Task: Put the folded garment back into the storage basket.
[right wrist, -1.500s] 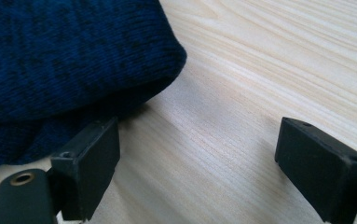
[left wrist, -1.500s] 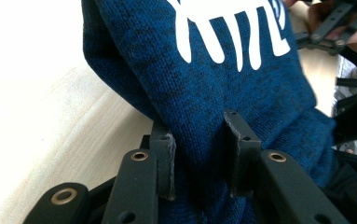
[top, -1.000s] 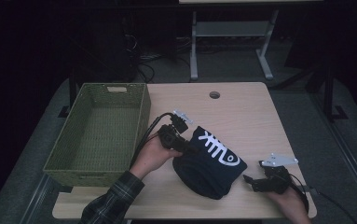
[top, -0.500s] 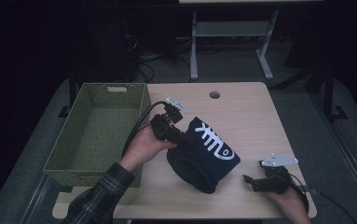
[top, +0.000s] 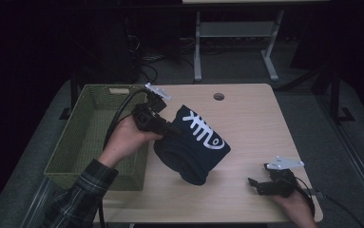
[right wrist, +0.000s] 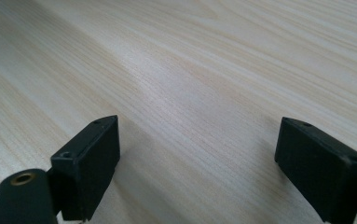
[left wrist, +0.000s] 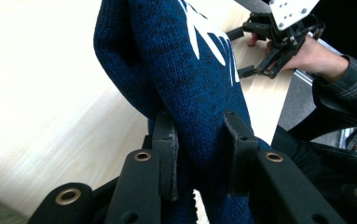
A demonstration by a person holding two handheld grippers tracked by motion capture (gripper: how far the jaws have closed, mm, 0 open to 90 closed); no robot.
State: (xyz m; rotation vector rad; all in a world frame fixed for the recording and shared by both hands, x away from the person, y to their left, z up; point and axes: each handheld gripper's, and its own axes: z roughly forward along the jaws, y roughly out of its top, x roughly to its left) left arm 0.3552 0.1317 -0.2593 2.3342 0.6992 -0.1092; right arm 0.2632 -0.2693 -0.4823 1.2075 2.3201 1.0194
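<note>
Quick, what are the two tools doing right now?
Left tool: shut on the dark blue knitted sweater, lifting one side off the table.
Right tool: open, holding nothing, low over the bare table.

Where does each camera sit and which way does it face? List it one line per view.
High view: above the person's side, looking forward and down on the table; forearms, both hand-held grippers.
Left gripper view: rides the left hand-held gripper, looking along jaws clamped on the blue sweater; the other hand beyond.
Right gripper view: rides the right hand-held gripper, facing bare tabletop between open jaws.
Shared: high and left gripper views both show the sweater and the right hand-held gripper.
</note>
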